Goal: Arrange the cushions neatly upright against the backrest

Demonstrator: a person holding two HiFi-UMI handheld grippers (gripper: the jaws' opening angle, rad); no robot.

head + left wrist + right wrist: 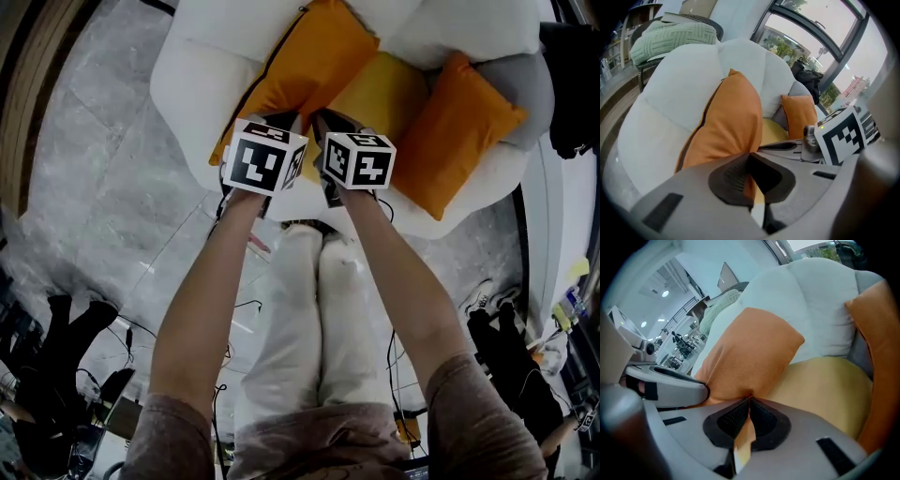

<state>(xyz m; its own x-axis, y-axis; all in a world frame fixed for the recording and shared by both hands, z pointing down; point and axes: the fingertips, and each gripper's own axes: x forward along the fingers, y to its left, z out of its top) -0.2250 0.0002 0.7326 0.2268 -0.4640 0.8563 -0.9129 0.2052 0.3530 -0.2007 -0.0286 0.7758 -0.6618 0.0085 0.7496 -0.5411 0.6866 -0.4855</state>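
Firmly, the left tool (751, 157) and right tool (749, 401) both clamp the near edge of the orange cushion (309, 56). Its long axis runs up the white sofa's (187, 66) backrest. A yellow cushion (380, 94) lies flat alongside, with a second orange cushion (464, 131) beyond. Open floor (103, 169) surrounds the sofa.

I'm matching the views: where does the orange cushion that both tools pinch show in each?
Head view: orange cushion, top centre.
Left gripper view: orange cushion, centre.
Right gripper view: orange cushion, centre left.
Shared landmark: yellow cushion, to its right in all three.
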